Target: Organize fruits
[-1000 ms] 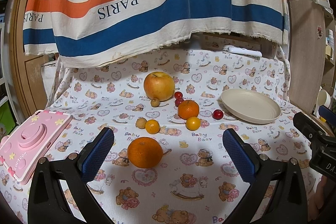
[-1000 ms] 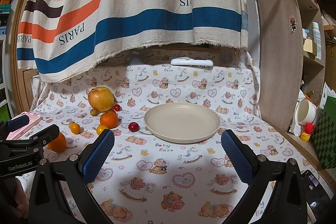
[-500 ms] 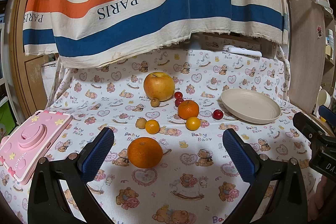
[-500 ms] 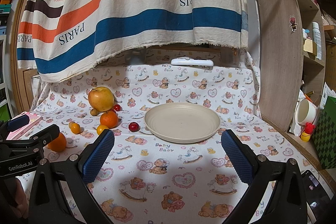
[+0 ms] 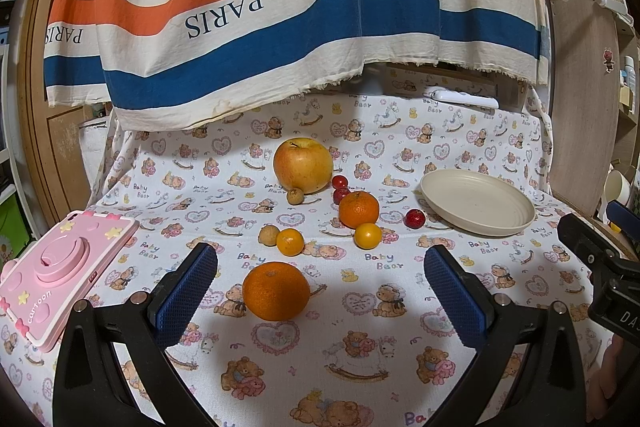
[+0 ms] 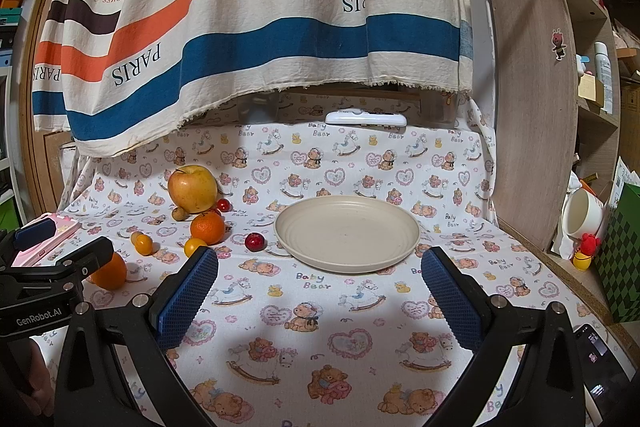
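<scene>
A table under a baby-bear print cloth carries everything. At the back sits a big apple, two cherries just right of it, a small brown fruit in front. Mid-cloth: an orange, two small yellow-orange fruits, a red one beside the beige plate. Nearest, a large orange; far left, a pink toy camera.

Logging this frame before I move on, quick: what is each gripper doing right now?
Left gripper: open, holding nothing, near the large orange mandarin.
Right gripper: open, holding nothing, facing the cream round plate.
</scene>
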`<action>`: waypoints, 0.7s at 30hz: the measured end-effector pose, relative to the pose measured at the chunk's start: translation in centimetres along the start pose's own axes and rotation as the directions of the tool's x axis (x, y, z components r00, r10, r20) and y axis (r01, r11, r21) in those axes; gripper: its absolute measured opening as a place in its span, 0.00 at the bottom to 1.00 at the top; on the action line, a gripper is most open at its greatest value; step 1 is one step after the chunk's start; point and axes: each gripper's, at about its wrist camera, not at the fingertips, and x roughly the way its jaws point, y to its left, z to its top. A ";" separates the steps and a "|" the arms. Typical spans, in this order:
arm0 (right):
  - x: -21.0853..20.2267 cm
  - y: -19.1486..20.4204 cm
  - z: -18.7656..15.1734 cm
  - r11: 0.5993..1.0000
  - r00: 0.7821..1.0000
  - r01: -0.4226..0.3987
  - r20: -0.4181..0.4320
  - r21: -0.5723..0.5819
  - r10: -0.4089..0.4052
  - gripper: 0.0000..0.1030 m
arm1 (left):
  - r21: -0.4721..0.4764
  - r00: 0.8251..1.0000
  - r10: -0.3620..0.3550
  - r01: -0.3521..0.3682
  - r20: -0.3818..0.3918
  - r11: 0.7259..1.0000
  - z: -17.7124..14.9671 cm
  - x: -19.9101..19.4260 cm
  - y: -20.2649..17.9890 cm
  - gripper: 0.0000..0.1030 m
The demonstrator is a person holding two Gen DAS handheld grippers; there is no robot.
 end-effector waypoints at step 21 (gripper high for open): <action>-0.2 0.4 -0.4 1.000 1.000 -0.015 0.012 0.001 0.015 0.99 | -0.012 0.987 -0.066 0.069 0.147 0.998 -0.4 -3.5 0.4 1.00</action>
